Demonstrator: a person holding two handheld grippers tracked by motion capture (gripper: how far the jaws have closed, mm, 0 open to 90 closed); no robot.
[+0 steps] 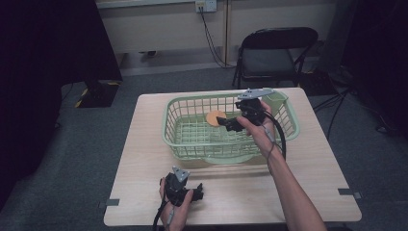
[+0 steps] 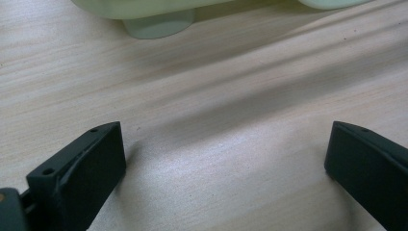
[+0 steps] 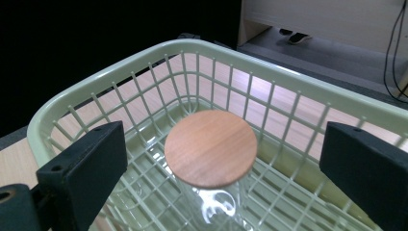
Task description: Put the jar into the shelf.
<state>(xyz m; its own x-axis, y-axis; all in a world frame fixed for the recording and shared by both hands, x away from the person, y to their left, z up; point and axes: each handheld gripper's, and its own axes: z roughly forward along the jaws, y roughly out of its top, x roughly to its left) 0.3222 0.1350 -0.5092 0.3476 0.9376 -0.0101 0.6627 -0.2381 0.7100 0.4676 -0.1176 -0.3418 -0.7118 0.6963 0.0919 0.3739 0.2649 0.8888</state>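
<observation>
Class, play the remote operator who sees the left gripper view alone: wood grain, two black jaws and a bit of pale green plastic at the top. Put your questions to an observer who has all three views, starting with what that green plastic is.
Observer: It is the foot of a green basket standing on the table.
Operator: Is anything inside it?
Observer: Yes, a clear glass jar with a round wooden lid, standing upright on the basket floor.
Operator: Where is the other gripper?
Observer: The right gripper is inside the basket, its open jaws on either side of the lid, not touching it.
Operator: And mine?
Observer: The left gripper rests open near the table's front edge.
</observation>
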